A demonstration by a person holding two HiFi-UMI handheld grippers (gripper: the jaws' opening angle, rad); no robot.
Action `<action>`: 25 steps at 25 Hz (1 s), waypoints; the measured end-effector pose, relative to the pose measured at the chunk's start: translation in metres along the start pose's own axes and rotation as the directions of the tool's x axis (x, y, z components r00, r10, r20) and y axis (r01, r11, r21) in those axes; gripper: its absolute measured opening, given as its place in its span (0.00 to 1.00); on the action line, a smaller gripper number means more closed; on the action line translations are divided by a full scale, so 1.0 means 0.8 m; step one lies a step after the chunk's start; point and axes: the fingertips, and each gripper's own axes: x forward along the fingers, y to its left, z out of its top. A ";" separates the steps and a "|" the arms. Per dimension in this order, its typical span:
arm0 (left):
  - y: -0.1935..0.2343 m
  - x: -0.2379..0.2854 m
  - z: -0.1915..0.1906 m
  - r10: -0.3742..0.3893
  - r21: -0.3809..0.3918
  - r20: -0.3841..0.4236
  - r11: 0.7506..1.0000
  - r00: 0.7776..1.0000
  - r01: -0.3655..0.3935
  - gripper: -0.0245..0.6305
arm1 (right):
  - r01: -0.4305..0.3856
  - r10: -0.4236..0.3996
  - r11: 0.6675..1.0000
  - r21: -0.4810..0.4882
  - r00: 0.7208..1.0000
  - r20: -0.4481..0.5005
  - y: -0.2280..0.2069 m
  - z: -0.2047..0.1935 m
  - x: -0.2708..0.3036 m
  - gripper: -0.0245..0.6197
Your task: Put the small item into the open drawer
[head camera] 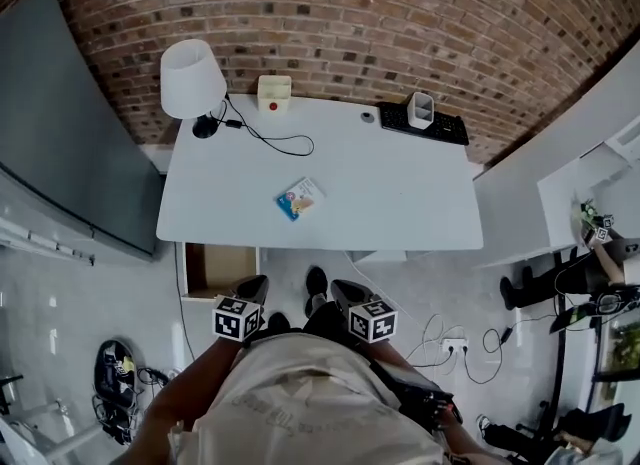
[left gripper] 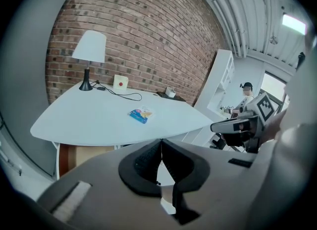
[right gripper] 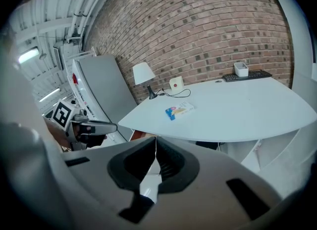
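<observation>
The small item lies on the white desk, well apart from the left gripper and right gripper, each with jaws closed together, empty.

Brick wall; white desk; lamp.

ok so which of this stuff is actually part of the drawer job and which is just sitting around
For the job:
- small colourful packet on the desk
- open drawer below the desk's left end
- left gripper and right gripper, both shut and empty

Just lying about:
- lamp
- black cable
- white box with red dot
- keyboard
- white cup on it
</observation>
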 end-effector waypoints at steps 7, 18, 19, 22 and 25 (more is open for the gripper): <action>0.015 0.021 0.023 0.035 -0.002 -0.007 0.999 0.999 -0.035 0.05 | -0.023 0.023 1.000 -0.013 1.000 -0.003 -0.027 0.031 0.027 0.05; 0.005 0.076 0.058 0.036 0.036 -0.053 0.999 0.998 -0.034 0.05 | -0.051 0.051 0.999 0.000 0.999 -0.008 -0.082 0.077 0.052 0.05; 0.006 0.081 0.062 0.035 0.038 -0.057 0.999 0.998 -0.033 0.05 | -0.051 0.051 0.999 0.002 0.999 -0.007 -0.087 0.081 0.054 0.05; 0.007 0.096 0.072 0.038 0.044 -0.064 0.998 0.997 -0.036 0.05 | -0.059 0.059 0.998 0.003 0.998 -0.008 -0.099 0.093 0.064 0.05; 0.005 0.113 0.082 0.039 0.049 -0.067 0.998 0.997 -0.036 0.05 | -0.070 0.071 0.998 0.002 0.997 -0.010 -0.112 0.103 0.071 0.05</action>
